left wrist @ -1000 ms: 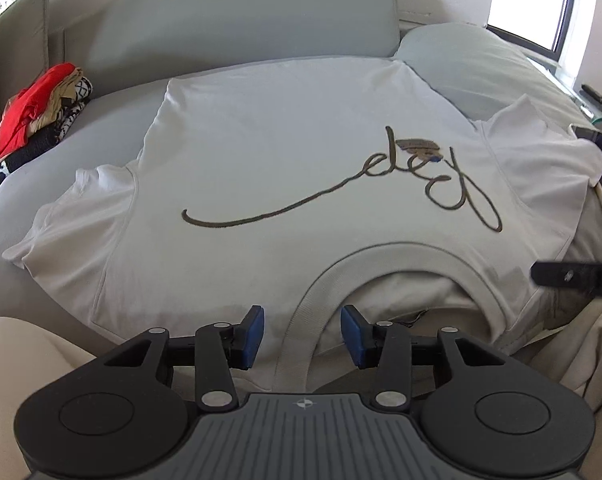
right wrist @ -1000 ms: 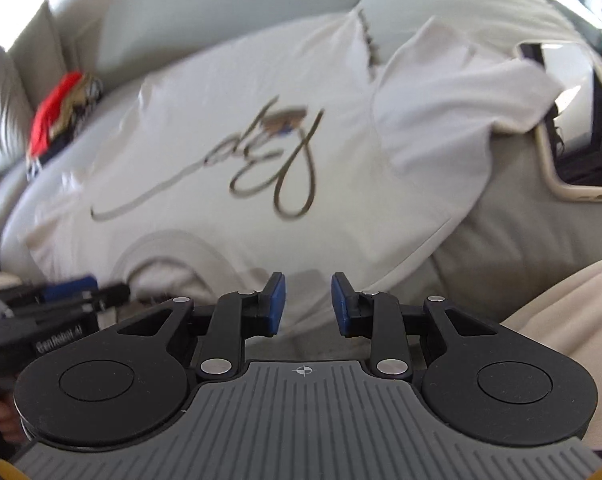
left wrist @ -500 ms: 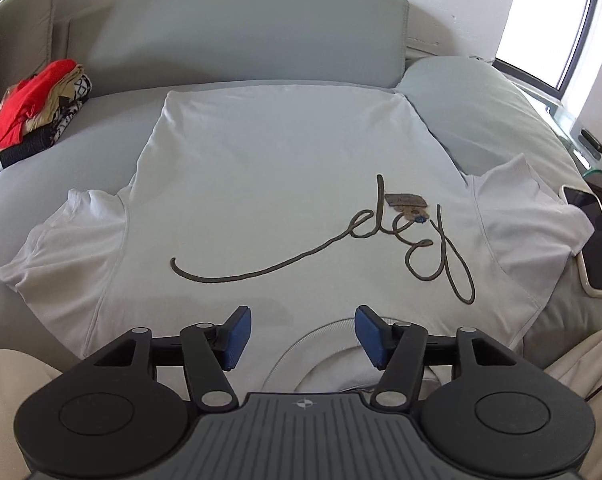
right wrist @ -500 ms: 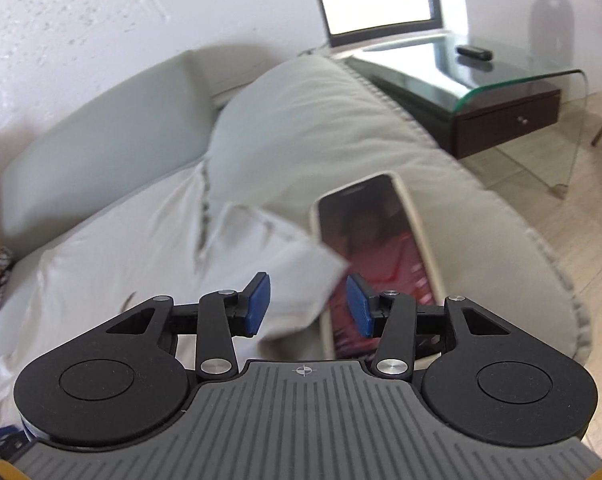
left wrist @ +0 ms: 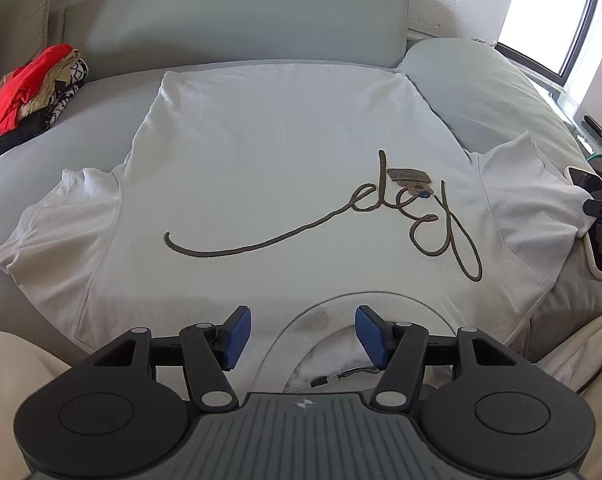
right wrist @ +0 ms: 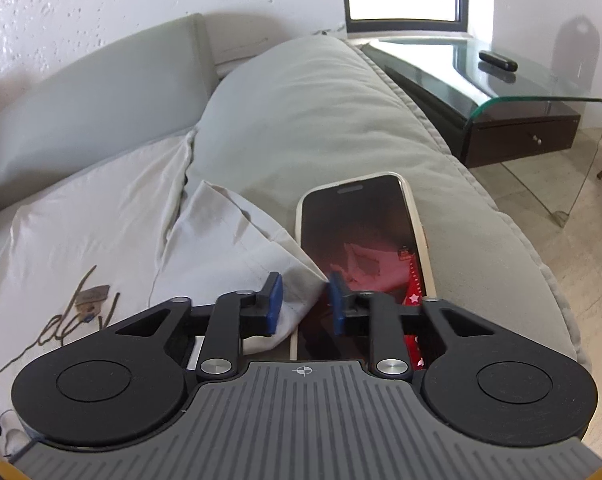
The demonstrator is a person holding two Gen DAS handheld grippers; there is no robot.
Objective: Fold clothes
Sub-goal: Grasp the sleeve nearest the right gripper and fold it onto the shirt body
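Right claw point(right wrist: 303, 300) is straddling, unclenched, the T-shirt point(left wrist: 269, 168) sleeve point(right wrist: 237, 240) at the sofa's point(right wrist: 321, 120) right edge beside the phone point(right wrist: 361, 232), needing to clamp before folding inward, while left claw point(left wrist: 301, 336) is hovering released over the collar point(left wrist: 309, 320).

Phone point(right wrist: 361, 240) on sofa arm point(right wrist: 481, 240); remote, prob., point(right wrist: 498, 61) on glass table point(right wrist: 541, 80).

T-shirt point(left wrist: 261, 168) lies spread flat across the sofa seat point(left wrist: 113, 92), collar at the near edge, hem toward the backrest point(left wrist: 241, 20). Pile of clothes point(left wrist: 29, 100) sits at the far left corner. Phone point(right wrist: 361, 236) rests on the right armrest point(right wrist: 321, 112), sleeve point(right wrist: 229, 240) tip touching it. Side table point(right wrist: 521, 92) stands beyond the armrest.
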